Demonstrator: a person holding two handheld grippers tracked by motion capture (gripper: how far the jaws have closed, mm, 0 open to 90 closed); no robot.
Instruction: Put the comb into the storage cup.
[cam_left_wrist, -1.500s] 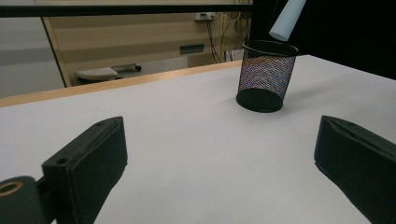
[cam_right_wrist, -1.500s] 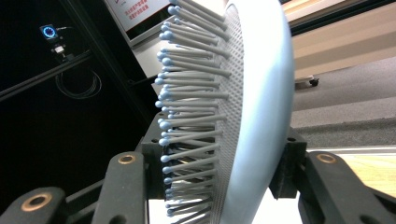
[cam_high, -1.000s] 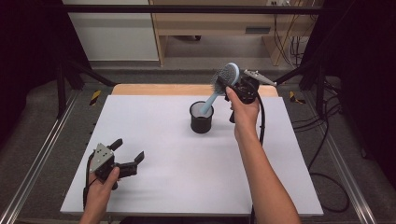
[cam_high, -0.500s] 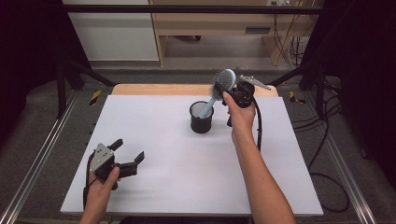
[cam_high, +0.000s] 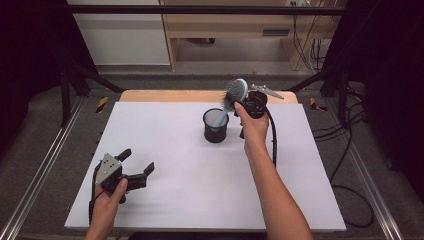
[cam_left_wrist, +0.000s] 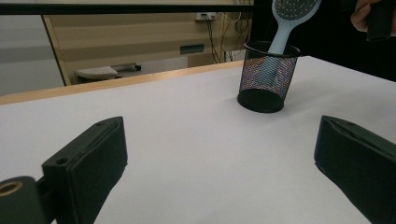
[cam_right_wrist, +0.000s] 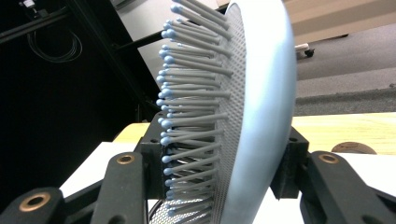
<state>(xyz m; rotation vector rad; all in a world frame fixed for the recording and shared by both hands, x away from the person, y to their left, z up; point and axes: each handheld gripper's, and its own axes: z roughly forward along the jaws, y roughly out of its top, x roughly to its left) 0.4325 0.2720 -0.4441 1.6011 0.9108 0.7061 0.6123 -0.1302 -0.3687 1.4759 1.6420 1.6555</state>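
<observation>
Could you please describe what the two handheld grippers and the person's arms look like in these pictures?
Both are black two-jaw tools. The left gripper has blocky jaws, a brass-coloured pivot ring and a grey three-cornered plate on top. The right gripper has brass-coloured pivot rings, a silver plate and a thick black cable trailing back. Both forearms are bare, without sleeves.

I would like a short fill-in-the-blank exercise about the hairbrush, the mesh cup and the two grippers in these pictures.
1. The handle of the blue hairbrush goes down into the black mesh ____.
2. The right gripper is shut on the brush's ____.
3. The left gripper rests low over the white table with its jaws ____.

Missing words: cup; head; open
</observation>
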